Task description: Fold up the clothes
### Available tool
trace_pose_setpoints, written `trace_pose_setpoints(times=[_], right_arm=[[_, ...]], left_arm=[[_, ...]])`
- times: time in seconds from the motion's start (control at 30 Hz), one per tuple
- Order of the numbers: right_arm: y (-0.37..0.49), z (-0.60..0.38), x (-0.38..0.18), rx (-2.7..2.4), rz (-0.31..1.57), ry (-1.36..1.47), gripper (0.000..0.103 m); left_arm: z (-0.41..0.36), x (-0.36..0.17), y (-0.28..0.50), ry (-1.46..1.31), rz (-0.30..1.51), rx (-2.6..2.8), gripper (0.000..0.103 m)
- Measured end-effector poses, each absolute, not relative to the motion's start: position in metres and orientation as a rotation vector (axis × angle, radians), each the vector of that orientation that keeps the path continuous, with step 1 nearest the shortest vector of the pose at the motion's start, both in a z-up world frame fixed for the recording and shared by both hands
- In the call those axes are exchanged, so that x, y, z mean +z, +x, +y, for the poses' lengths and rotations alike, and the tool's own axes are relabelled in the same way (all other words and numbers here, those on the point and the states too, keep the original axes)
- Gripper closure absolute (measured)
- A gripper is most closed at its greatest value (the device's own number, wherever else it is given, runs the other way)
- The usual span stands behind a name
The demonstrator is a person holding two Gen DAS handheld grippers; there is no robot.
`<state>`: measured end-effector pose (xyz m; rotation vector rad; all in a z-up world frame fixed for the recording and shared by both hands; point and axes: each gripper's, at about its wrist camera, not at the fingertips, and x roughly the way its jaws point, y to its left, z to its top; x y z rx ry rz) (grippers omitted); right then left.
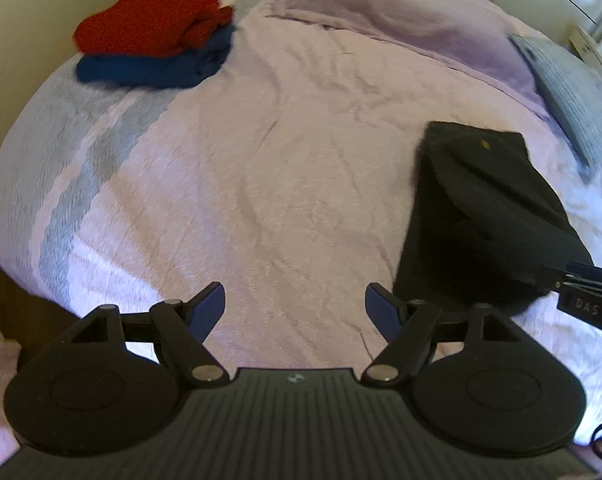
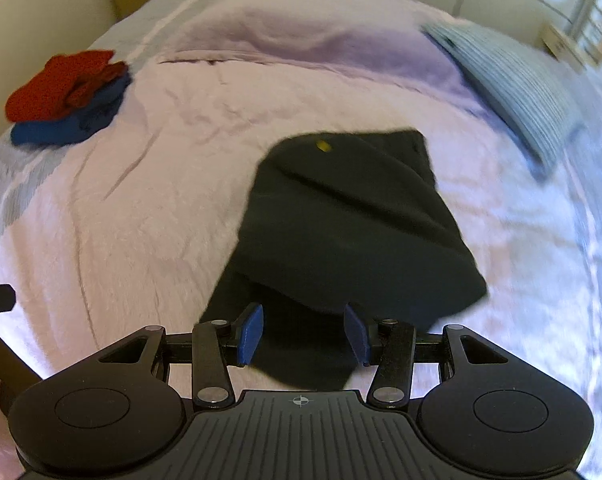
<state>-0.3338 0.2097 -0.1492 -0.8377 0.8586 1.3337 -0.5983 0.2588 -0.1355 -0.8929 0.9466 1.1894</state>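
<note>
Nearest the cameras, the right gripper (image 2: 303, 334) hangs with its blue pads parted to a middling gap over the near edge of a black garment (image 2: 353, 232); nothing sits between the pads, though the cloth lies just under and ahead of them, so it looks placed either to take that edge or to have let it go. Off to the side, the left gripper (image 1: 295, 308) is spread wide and empty above bare bedding, well clear of the black garment (image 1: 477, 216), seemingly kept out of the way. That garment lies on the pale lilac bedspread (image 2: 173, 184) doubled over itself in a rough slab, one flap lying slantwise across it. Farther off, toward the far corner, a folded red garment (image 2: 61, 84) rests on a folded blue garment (image 2: 69, 124), a stack set apart from the working space.
</note>
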Motion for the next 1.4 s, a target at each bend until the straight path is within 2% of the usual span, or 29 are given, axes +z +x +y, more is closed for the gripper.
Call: trace_pose_setpoints(times=[0.43,0.5,0.53,0.7,0.9,1.0,1.1,1.17,1.23,1.4], right_arm=[[-0.378,0.267,-0.231,1.404,0.577,-1.089,0.054],[-0.362,0.261,-0.230,1.406,0.597,-1.048,0.059],[-0.354,0.258,-0.229,1.406,0.608,-1.027,0.079],[-0.287,0.228,-0.200,1.328,0.696,-0.810,0.086],[-0.141,0.144,-0.178,0.967,0.902,-0.565,0.088],[-0.078,0.102,-0.199,0.806,1.120,-0.504,0.088],[-0.059,0.078,-0.209,0.823,1.251,-0.457,0.077],[-0.063,0.077,-0.202,0.888,1.195,-0.513,0.045],[-0.071,0.082,-0.192,0.947,1.093,-0.572,0.040],[-0.100,0.123,-0.169,1.136,0.900,-0.702,0.040]], left_arm=[[0.262,-0.161,-0.602,-0.972,0.980,1.288,0.029],[0.261,-0.161,-0.597,-0.969,0.982,1.288,0.029],[0.261,-0.161,-0.595,-0.968,0.984,1.288,0.029],[0.266,-0.162,-0.575,-0.959,0.988,1.265,0.029],[0.273,-0.164,-0.527,-0.912,1.006,1.186,0.029],[0.269,-0.172,-0.497,-0.891,1.033,1.139,0.029],[0.261,-0.178,-0.469,-0.860,1.055,1.096,0.029],[0.256,-0.181,-0.453,-0.838,1.071,1.085,0.029],[0.255,-0.181,-0.440,-0.825,1.081,1.083,0.029],[0.258,-0.176,-0.422,-0.812,1.082,1.117,0.029]])
